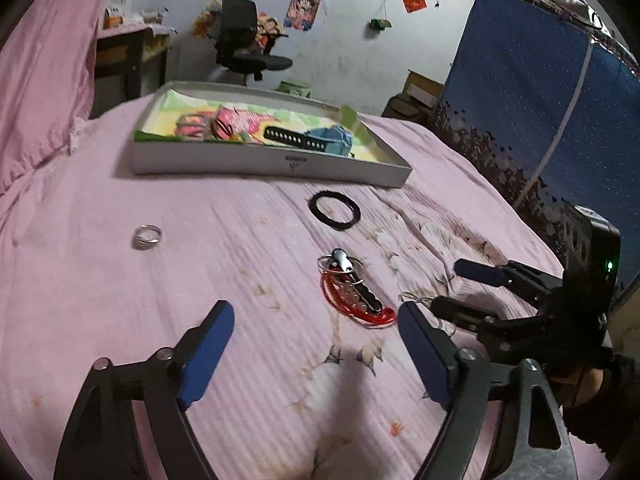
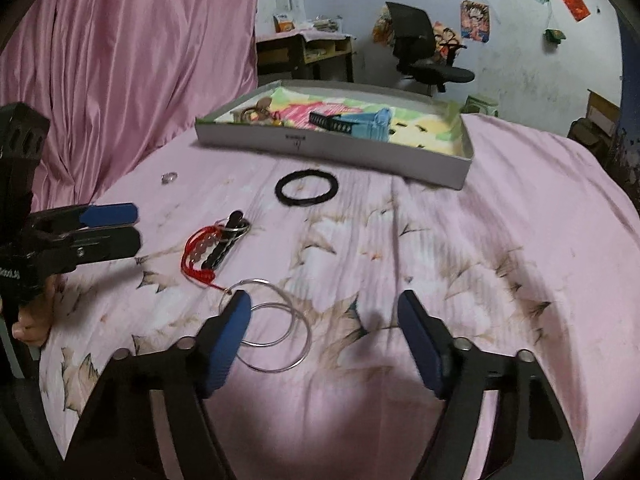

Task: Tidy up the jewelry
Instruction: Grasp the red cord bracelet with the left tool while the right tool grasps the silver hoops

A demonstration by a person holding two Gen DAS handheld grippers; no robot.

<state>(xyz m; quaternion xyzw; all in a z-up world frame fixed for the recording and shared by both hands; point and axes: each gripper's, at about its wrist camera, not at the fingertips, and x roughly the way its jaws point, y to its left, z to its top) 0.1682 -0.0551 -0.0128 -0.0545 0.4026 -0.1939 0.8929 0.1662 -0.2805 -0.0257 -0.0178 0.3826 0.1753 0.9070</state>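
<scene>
Both claws part-open & empty, my right claw (image 2: 324,312) straddling one edge of the wire hoops (image 2: 276,324) on the bed (image 2: 500,208), tray (image 2: 332,148) far off — thin wire could slip the pads, or left claw (image 1: 316,328) snags the red bracelet (image 1: 352,300).

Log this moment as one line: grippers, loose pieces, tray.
left gripper: open, empty | right gripper: open, empty, over wire hoops | loose on bed: black ring, red bracelet cluster, silver ring | tray: partly filled
</scene>
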